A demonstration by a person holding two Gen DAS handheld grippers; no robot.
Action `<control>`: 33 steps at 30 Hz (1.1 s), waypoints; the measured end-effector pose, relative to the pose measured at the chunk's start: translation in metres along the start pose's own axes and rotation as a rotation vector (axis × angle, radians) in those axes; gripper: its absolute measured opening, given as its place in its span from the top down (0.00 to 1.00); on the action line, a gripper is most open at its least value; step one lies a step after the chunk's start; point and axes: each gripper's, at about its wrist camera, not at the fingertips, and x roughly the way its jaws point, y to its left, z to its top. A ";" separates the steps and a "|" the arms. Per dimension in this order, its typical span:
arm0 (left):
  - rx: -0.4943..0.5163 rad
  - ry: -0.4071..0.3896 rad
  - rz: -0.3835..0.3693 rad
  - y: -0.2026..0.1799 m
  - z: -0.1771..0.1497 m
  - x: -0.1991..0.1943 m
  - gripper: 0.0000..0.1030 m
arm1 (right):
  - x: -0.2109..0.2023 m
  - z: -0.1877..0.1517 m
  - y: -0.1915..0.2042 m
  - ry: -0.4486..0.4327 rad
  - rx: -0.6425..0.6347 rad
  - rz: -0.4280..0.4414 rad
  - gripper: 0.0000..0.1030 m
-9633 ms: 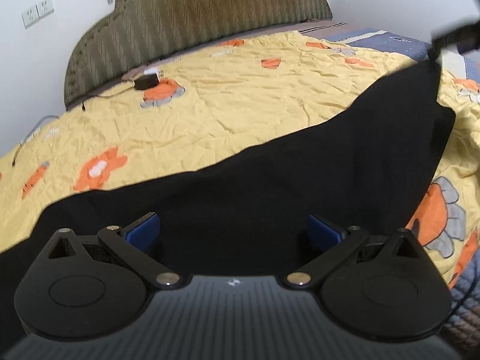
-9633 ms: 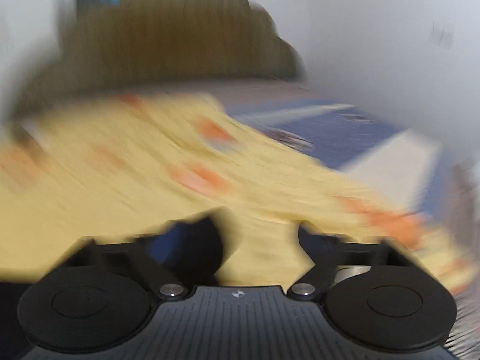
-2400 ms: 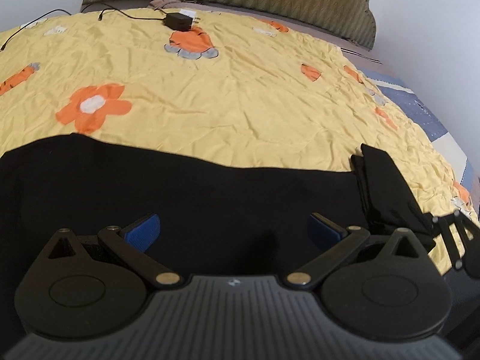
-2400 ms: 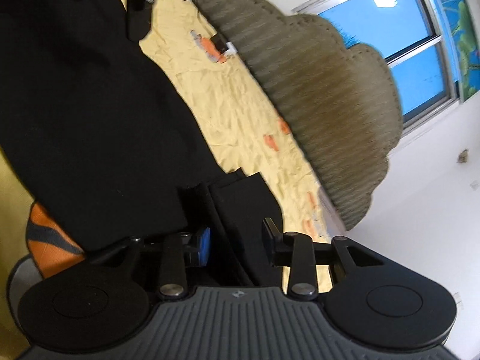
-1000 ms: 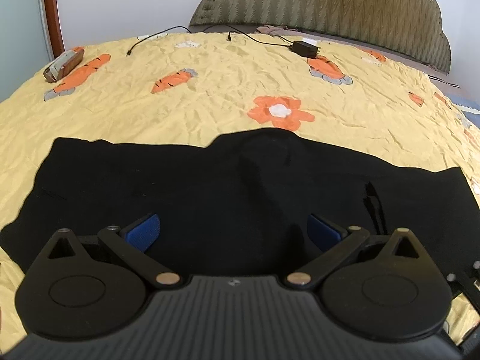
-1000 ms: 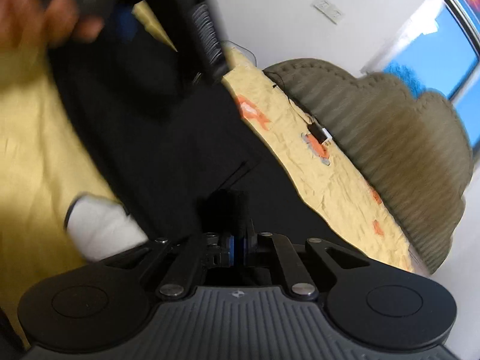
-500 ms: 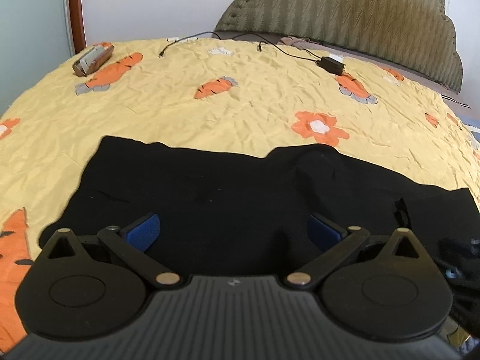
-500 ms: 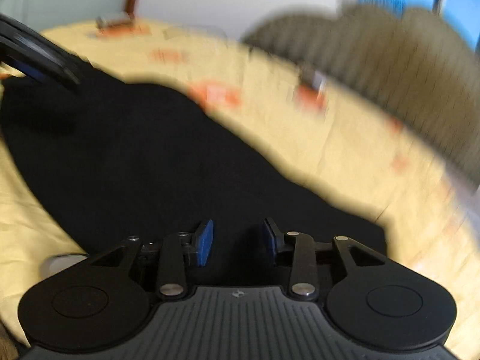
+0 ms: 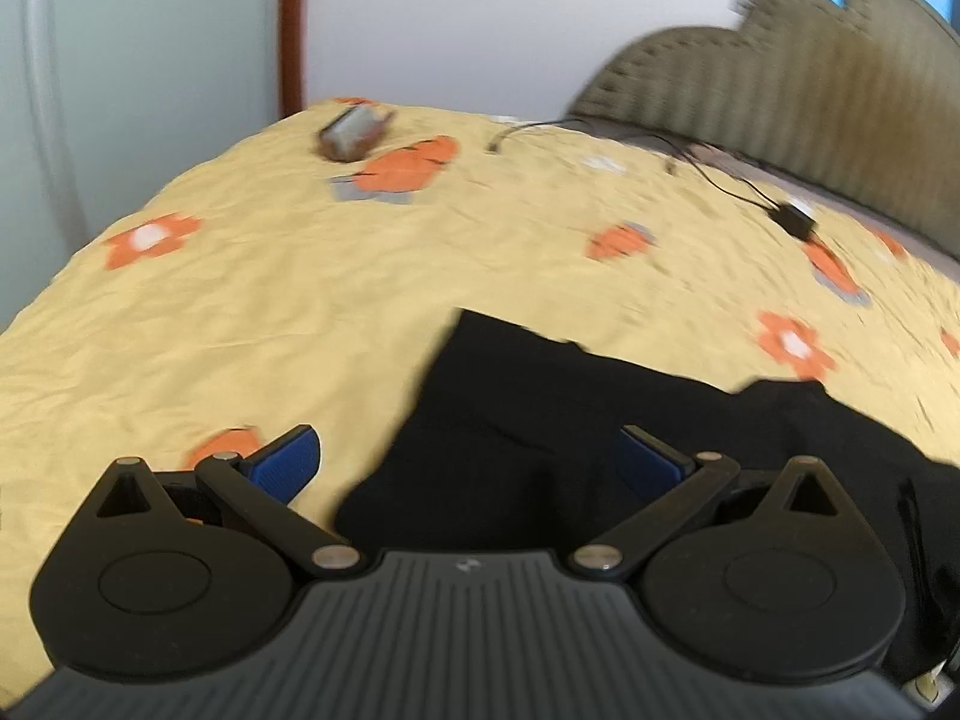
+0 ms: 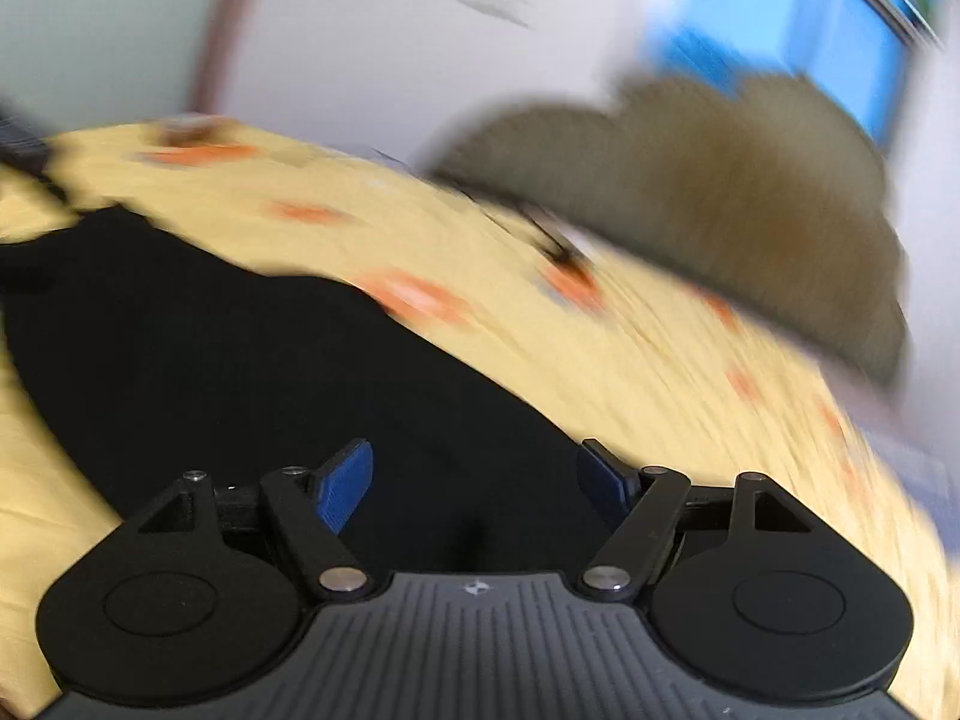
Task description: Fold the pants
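The black pants (image 9: 600, 420) lie flat on the yellow bedspread (image 9: 240, 300), their left end in the middle of the left wrist view. My left gripper (image 9: 468, 462) hovers over that end, open, with nothing between its blue pads (image 9: 288, 459). In the blurred right wrist view the pants (image 10: 240, 348) spread from the left edge down under my right gripper (image 10: 480, 480). Its jaws are opening, with only the cloth lying below them and nothing pressed between the pads (image 10: 345, 483).
The bedspread has orange carrot and flower prints. A small brown-grey object (image 9: 354, 132) lies near the far edge, and a black charger with its cable (image 9: 792, 219) rests by the olive padded headboard (image 9: 810, 78). White wall and a blue window stand beyond.
My left gripper has swung left to the pants' end. The right gripper let go of the cloth, its jaws spreading from shut to wide, and it rose and rolled.
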 end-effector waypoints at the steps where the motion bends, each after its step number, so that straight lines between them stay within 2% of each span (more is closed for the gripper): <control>1: -0.015 0.007 0.002 0.009 0.002 0.000 0.00 | -0.008 0.009 0.023 -0.045 -0.088 0.018 0.28; 4: -0.045 0.025 0.020 0.032 0.005 0.000 0.00 | -0.028 0.027 0.087 -0.167 -0.294 0.107 0.28; 6: -0.064 0.027 0.035 0.047 0.005 -0.001 0.00 | -0.036 0.035 0.125 -0.207 -0.358 0.191 0.28; 8: -0.080 0.018 0.062 0.060 0.004 -0.003 0.00 | -0.042 0.041 0.155 -0.240 -0.423 0.237 0.28; 13: -0.109 -0.006 0.121 0.086 0.005 -0.006 0.00 | -0.033 0.048 0.205 -0.297 -0.599 0.226 0.34; 14: -0.113 -0.004 0.125 0.089 0.005 -0.006 0.00 | -0.030 0.050 0.212 -0.299 -0.618 0.222 0.35; 16: -0.120 -0.004 0.122 0.096 0.005 -0.006 0.00 | -0.022 0.054 0.223 -0.293 -0.661 0.217 0.52; 18: -0.123 -0.001 0.120 0.100 0.004 -0.005 0.00 | -0.003 0.060 0.228 -0.272 -0.708 0.227 0.59; 22: -0.103 0.010 0.103 0.101 0.002 -0.002 0.00 | 0.010 0.048 0.240 -0.221 -0.808 0.246 0.60; 26: -0.093 0.010 0.076 0.100 0.001 -0.001 0.00 | 0.019 0.041 0.244 -0.224 -0.823 0.232 0.60; 30: -0.092 0.016 0.047 0.101 -0.001 0.000 0.00 | 0.033 0.042 0.253 -0.249 -0.848 0.181 0.60; 31: -0.107 0.015 0.033 0.102 -0.001 0.000 0.00 | 0.035 0.042 0.254 -0.252 -0.852 0.182 0.72; 33: -0.168 0.031 -0.025 0.109 -0.002 0.000 0.00 | 0.038 0.040 0.256 -0.256 -0.843 0.199 0.87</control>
